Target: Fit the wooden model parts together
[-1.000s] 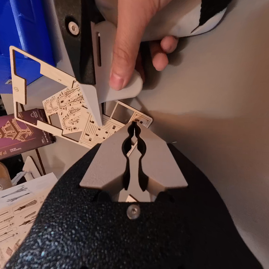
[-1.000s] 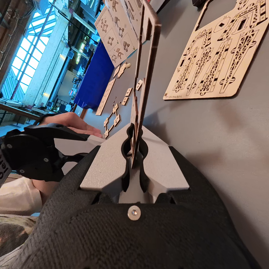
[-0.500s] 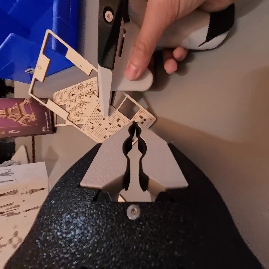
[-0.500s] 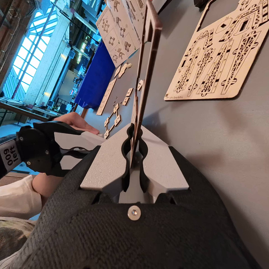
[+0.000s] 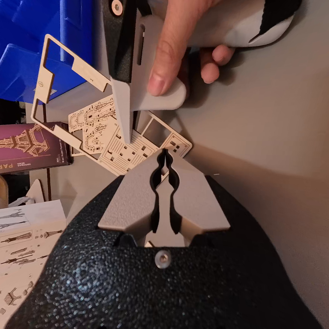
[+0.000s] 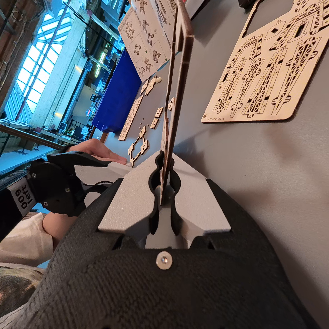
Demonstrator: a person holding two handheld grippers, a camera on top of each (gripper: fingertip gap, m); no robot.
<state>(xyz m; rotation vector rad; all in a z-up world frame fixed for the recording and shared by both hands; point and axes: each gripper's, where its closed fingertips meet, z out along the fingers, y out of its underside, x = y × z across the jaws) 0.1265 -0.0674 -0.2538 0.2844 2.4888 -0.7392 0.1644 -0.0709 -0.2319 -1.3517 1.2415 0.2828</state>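
We see the right hand-held gripper (image 6: 166, 161) clamped on a wooden parts sheet (image 6: 179, 74), held on edge above the grey worktop (image 6: 267, 178). The left hand-held gripper (image 5: 164, 151) looks closed, seemingly empty, its tips close to that sheet's corner (image 5: 179, 146), though contact is unclear. Another wooden sheet (image 6: 270, 71) lies flat on the worktop nearby
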